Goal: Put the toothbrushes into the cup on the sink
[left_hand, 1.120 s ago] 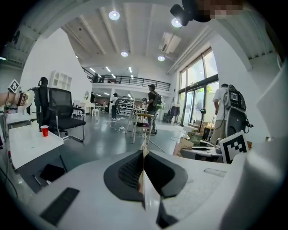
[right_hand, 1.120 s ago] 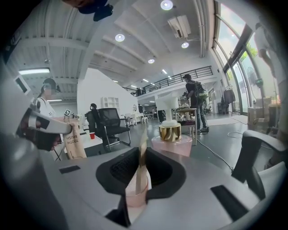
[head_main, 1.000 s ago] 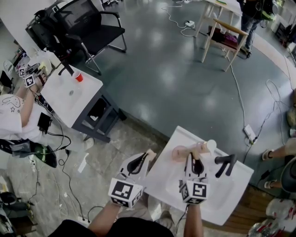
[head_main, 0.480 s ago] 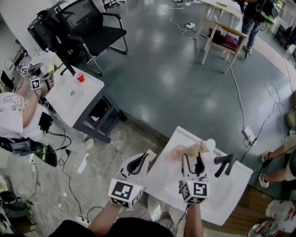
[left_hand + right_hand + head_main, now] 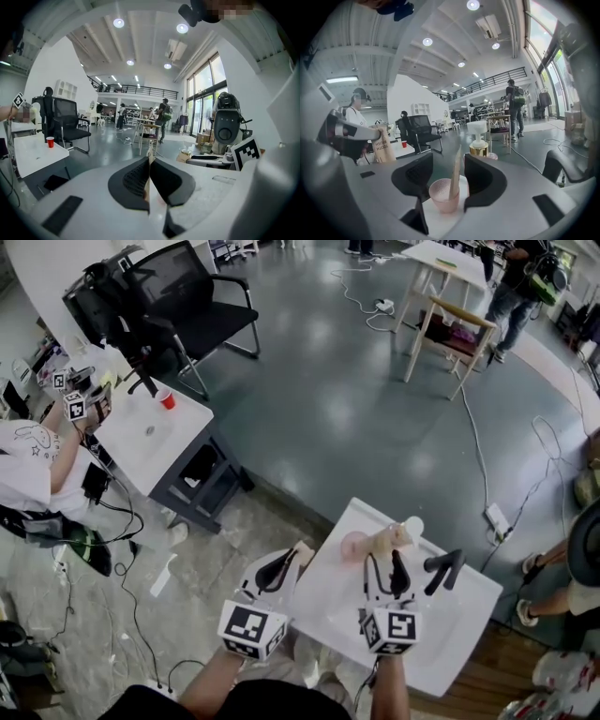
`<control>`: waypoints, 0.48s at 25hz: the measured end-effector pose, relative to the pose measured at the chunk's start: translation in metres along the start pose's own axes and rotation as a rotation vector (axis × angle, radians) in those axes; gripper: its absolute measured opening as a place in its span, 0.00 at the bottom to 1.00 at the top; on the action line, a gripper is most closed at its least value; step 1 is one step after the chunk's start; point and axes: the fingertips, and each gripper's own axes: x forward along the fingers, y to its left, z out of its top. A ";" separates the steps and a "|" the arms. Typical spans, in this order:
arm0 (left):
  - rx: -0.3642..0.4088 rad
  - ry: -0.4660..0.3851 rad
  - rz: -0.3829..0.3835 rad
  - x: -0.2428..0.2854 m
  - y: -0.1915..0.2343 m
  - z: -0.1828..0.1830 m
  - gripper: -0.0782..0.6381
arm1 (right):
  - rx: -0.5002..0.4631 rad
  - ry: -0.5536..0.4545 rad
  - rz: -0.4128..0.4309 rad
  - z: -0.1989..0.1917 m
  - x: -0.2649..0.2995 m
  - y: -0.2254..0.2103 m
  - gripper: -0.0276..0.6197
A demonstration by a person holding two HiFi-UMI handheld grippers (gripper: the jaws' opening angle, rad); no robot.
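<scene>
White sink point(image 5: 450, 634) top serves as bench. Right gripper point(image 5: 384, 562): fingers have just sprung apart, released, nothing pinched. The pink cup point(image 5: 443, 194) is just ahead, with one toothbrush point(image 5: 455, 171) leaning inside. Left gripper point(image 5: 279, 570): fingers clenched on the second toothbrush point(image 5: 302, 550), beside the sink's left edge. Risk: the right fingers clip the leaning brush while backing off and tip the light cup.
</scene>
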 end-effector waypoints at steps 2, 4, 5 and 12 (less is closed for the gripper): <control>0.006 -0.018 0.010 -0.006 -0.007 0.008 0.12 | -0.012 -0.013 0.014 0.008 -0.010 0.001 0.35; 0.007 -0.034 0.021 -0.014 -0.014 0.015 0.12 | -0.025 -0.028 0.027 0.018 -0.021 0.002 0.33; 0.006 -0.042 0.026 -0.019 -0.018 0.017 0.12 | -0.031 -0.036 0.033 0.022 -0.027 0.002 0.32; 0.017 -0.106 0.064 -0.051 -0.051 0.032 0.12 | -0.068 -0.089 0.087 0.042 -0.074 0.006 0.25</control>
